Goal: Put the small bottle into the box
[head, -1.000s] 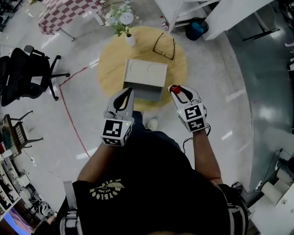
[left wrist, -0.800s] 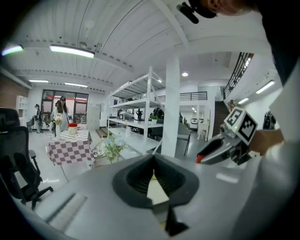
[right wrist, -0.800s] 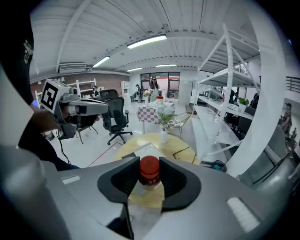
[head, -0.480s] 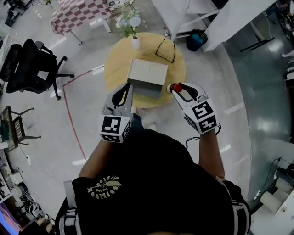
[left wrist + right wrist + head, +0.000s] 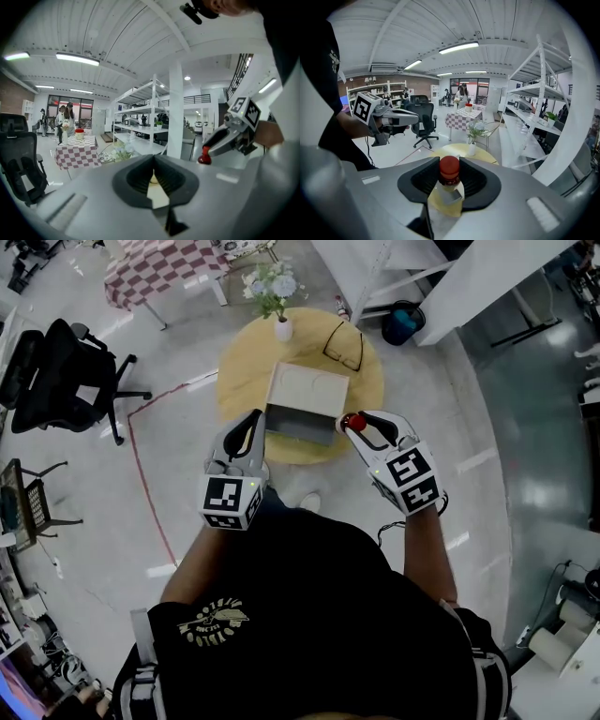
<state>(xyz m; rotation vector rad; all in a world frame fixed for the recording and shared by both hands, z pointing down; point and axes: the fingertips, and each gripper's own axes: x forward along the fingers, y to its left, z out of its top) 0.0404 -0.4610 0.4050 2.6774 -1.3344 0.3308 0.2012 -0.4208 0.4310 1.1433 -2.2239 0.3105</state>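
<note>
A small bottle (image 5: pixel 354 422) with a red cap (image 5: pixel 449 168) is held upright in my right gripper (image 5: pixel 359 425), whose jaws are shut on it just under the cap. It hangs by the near right corner of the open beige box (image 5: pixel 307 390), which sits on the round yellow table (image 5: pixel 240 381). My left gripper (image 5: pixel 255 420) hovers at the box's near left corner, shut and empty. In the left gripper view its jaws (image 5: pixel 153 161) meet, and the right gripper (image 5: pixel 229 136) with the bottle (image 5: pixel 204 157) shows to the right.
On the table behind the box lie a pair of glasses (image 5: pixel 343 341) and a white vase of flowers (image 5: pixel 278 298). A black office chair (image 5: pixel 56 371) stands at left, a checkered table (image 5: pixel 159 266) at the back, a blue bin (image 5: pixel 404 322) and white shelving at back right.
Both grippers have moved forward toward the box. The right gripper has brought the bottle from the table's near right edge closer to the box's corner.
</note>
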